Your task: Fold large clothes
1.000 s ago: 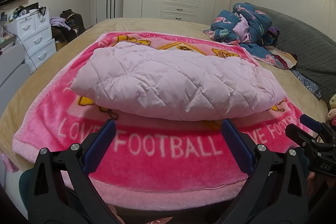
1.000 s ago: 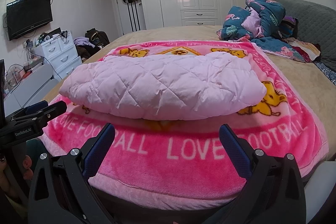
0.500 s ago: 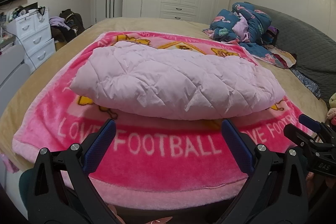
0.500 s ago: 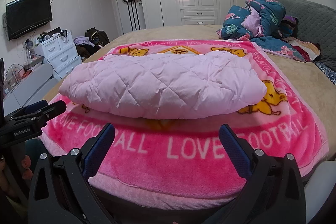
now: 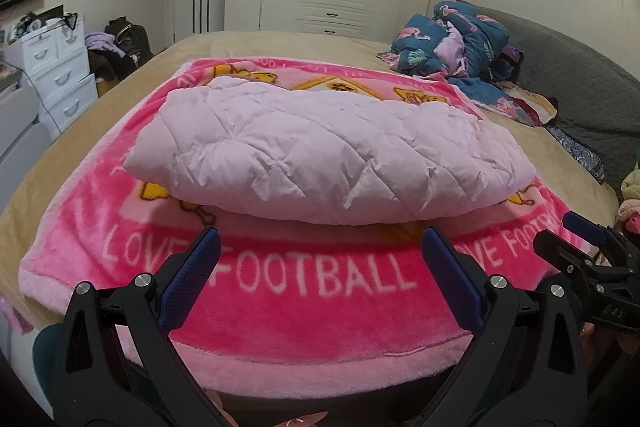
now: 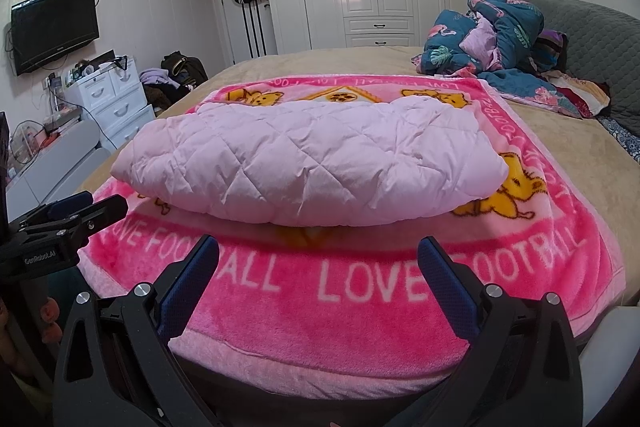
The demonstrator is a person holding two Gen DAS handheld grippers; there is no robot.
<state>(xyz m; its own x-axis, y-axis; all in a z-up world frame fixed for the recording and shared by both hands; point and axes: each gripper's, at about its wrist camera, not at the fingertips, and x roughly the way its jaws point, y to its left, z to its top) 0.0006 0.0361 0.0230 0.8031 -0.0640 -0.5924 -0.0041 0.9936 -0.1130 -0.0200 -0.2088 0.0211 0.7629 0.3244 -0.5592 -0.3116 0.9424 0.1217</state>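
On the bed (image 5: pixel 256 45), a folded pale-pink quilted coat (image 5: pixel 332 155) lies across the middle of a pink blanket (image 5: pixel 320 307) lettered "LOVE FOOTBALL", its rounded fold facing the cameras and its ends stopping short of the blanket's side borders. A bare band of blanket runs between the coat and the near hem, which drapes over the bed's edge. Left gripper (image 5: pixel 320 259) and right gripper (image 6: pixel 318 267) hover side by side at that near edge, jaws spread wide, holding nothing, well clear of the coat. Tan bedspread shows around the blanket; a rumpled blue flowered quilt (image 6: pixel 492 39) sits at the far right by the grey headboard (image 6: pixel 600 55).
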